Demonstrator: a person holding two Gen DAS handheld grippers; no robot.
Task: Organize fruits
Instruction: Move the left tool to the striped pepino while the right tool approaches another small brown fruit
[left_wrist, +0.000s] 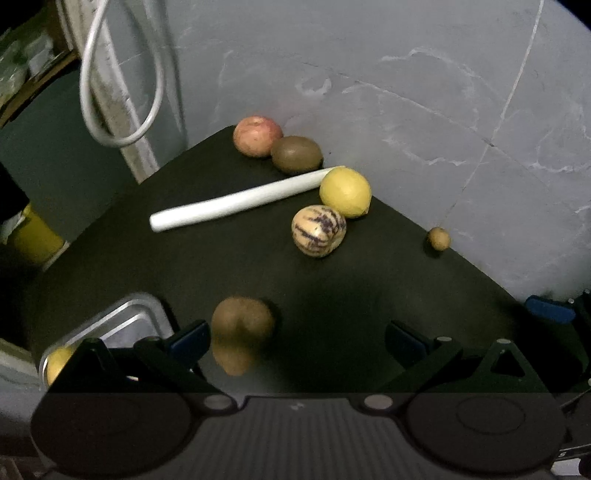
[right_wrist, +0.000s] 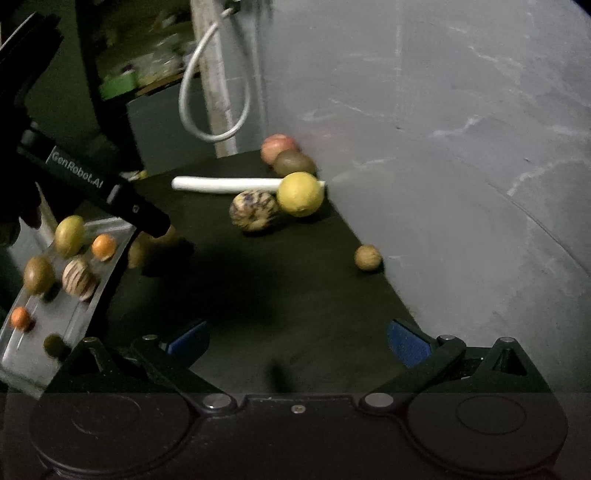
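My left gripper (left_wrist: 295, 339) is open and low over the black table (left_wrist: 258, 266). A brown kiwi-like fruit (left_wrist: 240, 332) lies between its fingers, close to the left pad (left_wrist: 188, 341), and it looks loose rather than clamped. Further back lie a striped melon (left_wrist: 318, 230), a lemon (left_wrist: 345, 192), a kiwi (left_wrist: 297, 154), an apple (left_wrist: 256, 136) and a small brown fruit (left_wrist: 439, 238). My right gripper (right_wrist: 295, 343) is open and empty over bare table. A metal tray (right_wrist: 74, 321) at the left holds several fruits, among them a striped melon (right_wrist: 79, 278) and an orange (right_wrist: 104, 246).
A white cylinder (left_wrist: 240, 201) lies across the table in front of the kiwi and the apple. A grey marbled wall (left_wrist: 443, 110) borders the table's far and right sides. A white cable loop (left_wrist: 122, 74) hangs at the back left. The left tool's black body (right_wrist: 110, 188) reaches over the tray's corner.
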